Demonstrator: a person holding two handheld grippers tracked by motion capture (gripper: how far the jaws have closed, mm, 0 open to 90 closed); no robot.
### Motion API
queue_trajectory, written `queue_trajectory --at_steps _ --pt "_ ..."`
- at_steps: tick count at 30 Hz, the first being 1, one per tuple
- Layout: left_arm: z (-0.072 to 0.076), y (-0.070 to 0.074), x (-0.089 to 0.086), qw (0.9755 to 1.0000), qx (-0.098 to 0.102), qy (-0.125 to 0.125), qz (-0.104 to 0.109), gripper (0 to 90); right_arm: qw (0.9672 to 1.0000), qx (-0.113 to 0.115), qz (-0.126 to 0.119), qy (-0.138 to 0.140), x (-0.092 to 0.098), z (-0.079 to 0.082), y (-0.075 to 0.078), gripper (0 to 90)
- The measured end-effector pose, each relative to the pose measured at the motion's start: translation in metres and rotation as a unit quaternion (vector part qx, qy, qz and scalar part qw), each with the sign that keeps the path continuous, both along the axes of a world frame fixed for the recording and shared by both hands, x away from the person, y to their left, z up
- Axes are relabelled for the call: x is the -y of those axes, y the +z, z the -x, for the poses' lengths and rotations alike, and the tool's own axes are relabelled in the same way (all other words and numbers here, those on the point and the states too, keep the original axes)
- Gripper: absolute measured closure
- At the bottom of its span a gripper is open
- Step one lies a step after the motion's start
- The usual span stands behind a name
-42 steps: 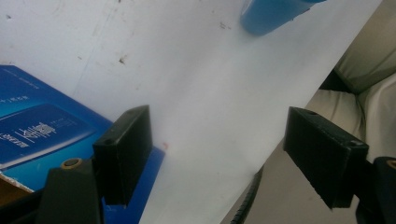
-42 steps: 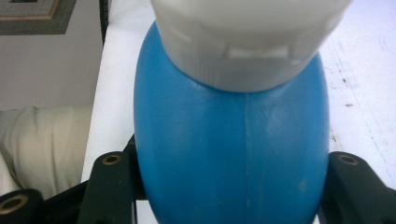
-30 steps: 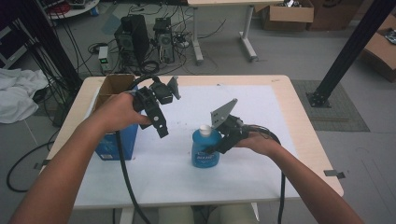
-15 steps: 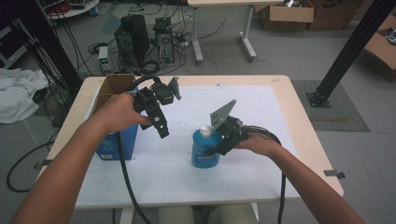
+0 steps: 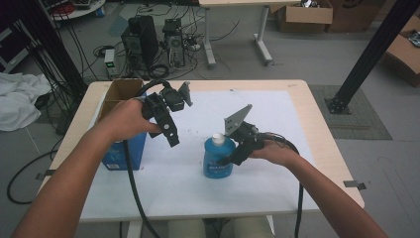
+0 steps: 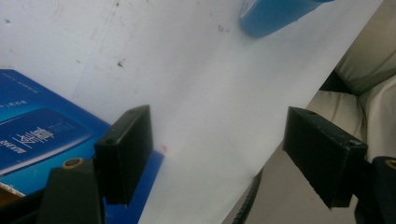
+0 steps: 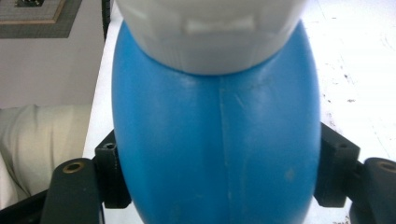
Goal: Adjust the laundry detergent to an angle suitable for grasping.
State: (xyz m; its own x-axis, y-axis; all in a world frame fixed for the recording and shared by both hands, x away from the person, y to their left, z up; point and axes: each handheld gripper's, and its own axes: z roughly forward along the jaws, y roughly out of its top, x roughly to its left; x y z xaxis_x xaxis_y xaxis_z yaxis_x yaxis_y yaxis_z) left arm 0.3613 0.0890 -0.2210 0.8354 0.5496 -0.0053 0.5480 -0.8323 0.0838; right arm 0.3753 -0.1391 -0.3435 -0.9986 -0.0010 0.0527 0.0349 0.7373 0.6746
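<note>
A blue bottle (image 5: 218, 159) with a white cap stands upright on the white table cover, near the middle. My right gripper (image 5: 233, 154) is shut on the blue bottle, one jaw on each side of its body (image 7: 219, 154) just below the cap. My left gripper (image 5: 171, 131) hovers above the table to the left of the bottle, tilted downward. Its jaws stand wide open with nothing between them (image 6: 219, 158). The bottle's base (image 6: 275, 14) shows at the top of the left gripper view.
An open cardboard box with blue printed sides (image 5: 119, 148) stands at the table's left edge, just under my left hand; its blue side (image 6: 37, 135) sits close to my left jaw. The table's near edge (image 5: 223, 210) lies below the bottle. Computers and cables sit on the floor beyond.
</note>
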Motion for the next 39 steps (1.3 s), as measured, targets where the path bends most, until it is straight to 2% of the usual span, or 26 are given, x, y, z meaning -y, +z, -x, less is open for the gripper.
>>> queue_trajectory --at_steps 12,24,33,39 --pt "0.0 0.0 0.0 1.0 0.001 0.0 -0.001 25.5 1.0 0.001 -0.003 -0.007 0.002 0.0 0.002 19.2" --pt "0.0 0.0 0.002 1.0 0.0 0.002 -0.003 25.6 0.9999 0.003 -0.005 -0.014 0.008 -0.001 0.005 16.9" --pt "0.0 0.0 0.002 1.0 -0.001 0.001 -0.002 25.3 0.9998 0.006 -0.002 -0.021 0.018 0.001 0.012 15.5" --pt "-0.002 0.002 0.003 1.0 0.0 0.001 0.0 24.8 0.9995 0.011 0.007 -0.027 0.032 0.002 0.021 15.5"
